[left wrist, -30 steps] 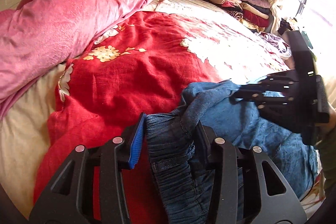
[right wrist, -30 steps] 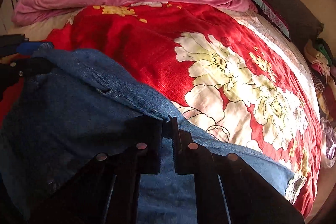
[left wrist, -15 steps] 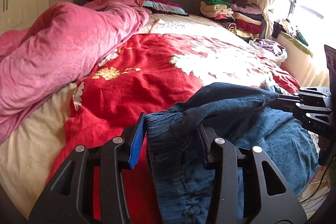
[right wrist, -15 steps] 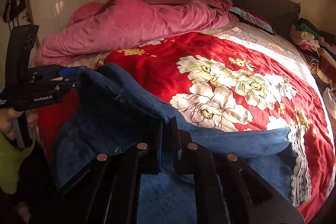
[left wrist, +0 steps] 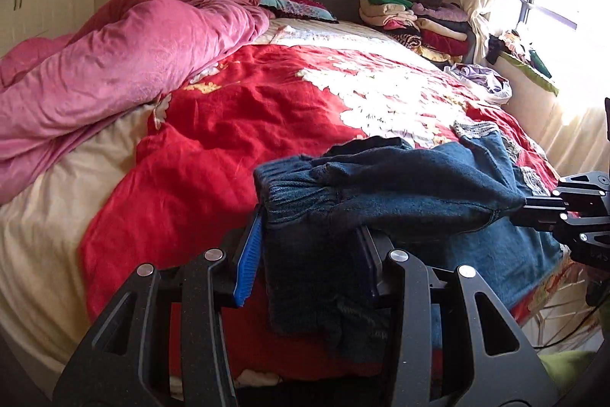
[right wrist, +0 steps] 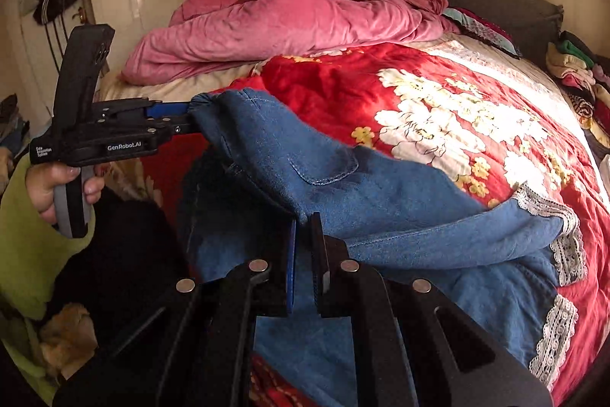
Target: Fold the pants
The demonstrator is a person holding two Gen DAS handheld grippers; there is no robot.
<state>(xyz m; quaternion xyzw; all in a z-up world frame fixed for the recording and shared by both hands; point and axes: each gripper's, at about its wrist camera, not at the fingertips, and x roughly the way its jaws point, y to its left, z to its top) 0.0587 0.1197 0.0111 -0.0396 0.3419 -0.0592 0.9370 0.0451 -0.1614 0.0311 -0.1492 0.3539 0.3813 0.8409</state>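
At the left of the right wrist view, the left tool (right wrist: 187, 119) is seen clamped on the gathered waistband of the pants (right wrist: 381, 201). The denim is stretched across mid-frame above the red floral blanket (right wrist: 438, 94) on the bed. At lower centre, the right tool (right wrist: 303, 235) is pinched together on a fold of the pants.

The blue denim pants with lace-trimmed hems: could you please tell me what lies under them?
Under the blue denim pants lies the red floral blanket, showing around their edges. The stretch of blanket directly beneath is covered, so anything else there cannot be seen.
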